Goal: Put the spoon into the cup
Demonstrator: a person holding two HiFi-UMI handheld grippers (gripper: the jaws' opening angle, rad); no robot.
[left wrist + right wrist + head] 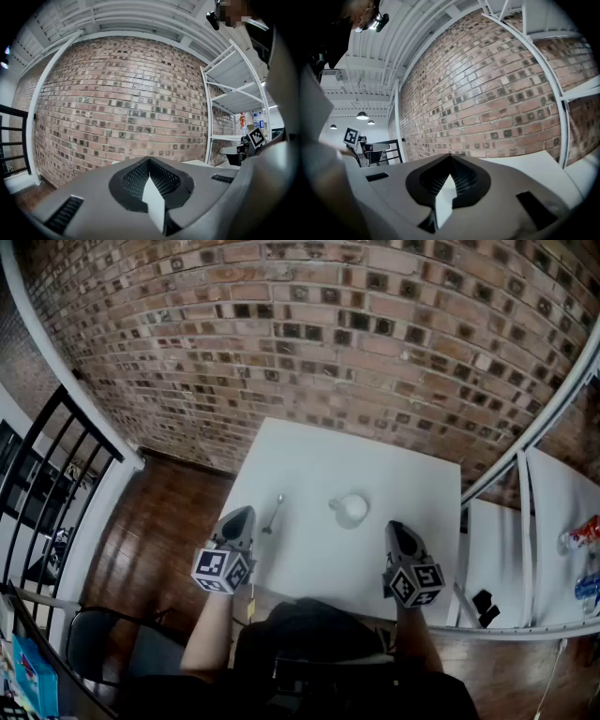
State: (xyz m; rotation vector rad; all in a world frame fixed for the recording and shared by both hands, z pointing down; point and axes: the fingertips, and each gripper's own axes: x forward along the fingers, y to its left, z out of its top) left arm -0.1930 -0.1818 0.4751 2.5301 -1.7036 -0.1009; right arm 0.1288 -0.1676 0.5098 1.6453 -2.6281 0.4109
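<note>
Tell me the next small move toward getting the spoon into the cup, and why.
Probably open the left gripper and ease it toward the spoon: the spoon lies on the table just ahead of that gripper, whose jaws are shut on nothing, and the cup stands further right, nearer the right gripper.

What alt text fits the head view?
A spoon lies left of a white cup on a white table, not touching it. The left hand-held gripper and right hand-held gripper hover empty at the near edge.
</note>
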